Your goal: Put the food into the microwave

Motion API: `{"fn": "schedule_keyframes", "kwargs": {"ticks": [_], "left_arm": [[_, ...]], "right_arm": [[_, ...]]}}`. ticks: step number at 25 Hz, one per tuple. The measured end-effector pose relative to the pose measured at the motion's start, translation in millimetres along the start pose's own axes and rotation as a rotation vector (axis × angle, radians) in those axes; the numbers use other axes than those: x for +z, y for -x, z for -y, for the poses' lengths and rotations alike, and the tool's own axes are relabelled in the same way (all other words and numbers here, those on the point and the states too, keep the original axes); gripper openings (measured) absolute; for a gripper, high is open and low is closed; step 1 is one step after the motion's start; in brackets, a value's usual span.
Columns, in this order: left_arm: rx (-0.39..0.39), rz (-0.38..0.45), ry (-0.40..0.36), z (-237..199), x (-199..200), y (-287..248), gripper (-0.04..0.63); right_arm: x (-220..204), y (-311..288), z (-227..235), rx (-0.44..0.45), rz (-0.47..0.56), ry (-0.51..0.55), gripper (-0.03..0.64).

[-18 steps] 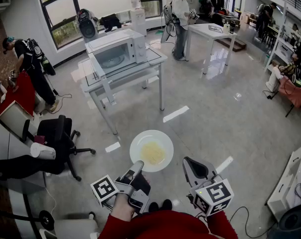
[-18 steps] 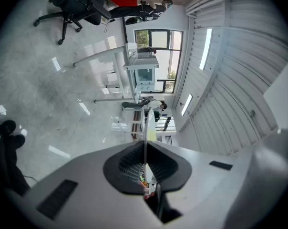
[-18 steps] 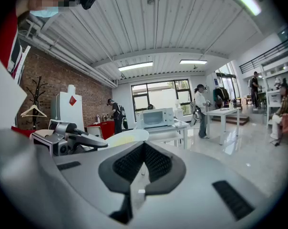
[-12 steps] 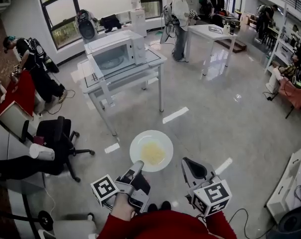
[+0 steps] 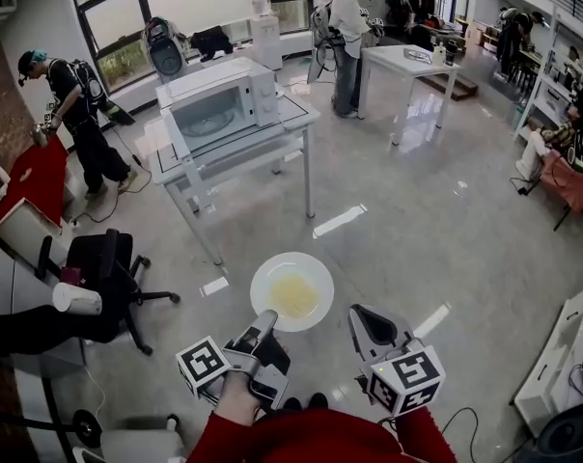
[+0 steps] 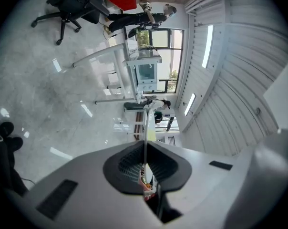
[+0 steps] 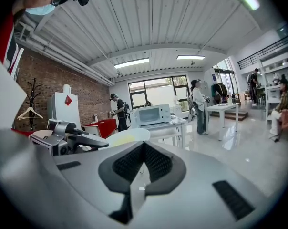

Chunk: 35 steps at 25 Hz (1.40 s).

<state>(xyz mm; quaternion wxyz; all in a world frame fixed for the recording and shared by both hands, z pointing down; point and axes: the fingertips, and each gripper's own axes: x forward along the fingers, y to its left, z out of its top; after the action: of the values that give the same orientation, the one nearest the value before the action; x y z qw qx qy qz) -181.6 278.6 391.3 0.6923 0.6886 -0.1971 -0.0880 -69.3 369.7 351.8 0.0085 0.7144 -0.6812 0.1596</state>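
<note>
A white plate (image 5: 292, 292) with a mound of yellow food hangs above the floor in the head view. My left gripper (image 5: 265, 319) is shut on its near rim. In the left gripper view the plate (image 6: 146, 125) shows edge-on, clamped between the dark pads. My right gripper (image 5: 361, 314) is beside the plate on the right, apart from it, shut and holding nothing. The white microwave (image 5: 219, 102) stands with its door closed on a glass-topped table (image 5: 296, 116) further ahead. In the right gripper view the plate (image 7: 127, 136) and microwave (image 7: 151, 114) lie ahead.
A black office chair (image 5: 103, 263) stands at the left. One person (image 5: 79, 114) walks at the far left and another (image 5: 347, 27) stands by a white table (image 5: 407, 64) behind. White shelving (image 5: 567, 355) is at the right. Glossy floor stretches between me and the microwave table.
The plate stays gripped the same way and both grippers keep their places. The microwave table has shifted slightly left in view, and the person at the far left has walked further back.
</note>
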Motion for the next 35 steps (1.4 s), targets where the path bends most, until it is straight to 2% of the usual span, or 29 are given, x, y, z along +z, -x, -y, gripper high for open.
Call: {"fn": "schedule_keyframes", "kwargs": {"ticks": [6, 14, 22, 25, 27, 35], "left_arm": [[-0.031, 0.038, 0.010, 12, 7, -21, 0.020], [-0.030, 0.103, -0.009, 20, 54, -59, 0.020], [-0.018, 0.133, -0.013, 23, 119, -132, 0.020], [0.029, 0.142, -0.049, 23, 150, -161, 0.020], [0.035, 0.149, -0.058, 28, 170, -182, 0.020], [0.051, 0.224, -0.097, 35, 225, -241, 0.020]], "right_arm": [[2, -9, 21, -0.022, -0.028, 0.007, 0.014], [18, -59, 38, -0.003, -0.032, 0.010, 0.014], [48, -155, 76, 0.008, -0.066, 0.019, 0.014], [64, -198, 90, 0.020, -0.080, 0.003, 0.014], [73, -226, 98, 0.022, -0.088, -0.001, 0.014], [95, -314, 116, 0.073, -0.143, 0.059, 0.014]]}}
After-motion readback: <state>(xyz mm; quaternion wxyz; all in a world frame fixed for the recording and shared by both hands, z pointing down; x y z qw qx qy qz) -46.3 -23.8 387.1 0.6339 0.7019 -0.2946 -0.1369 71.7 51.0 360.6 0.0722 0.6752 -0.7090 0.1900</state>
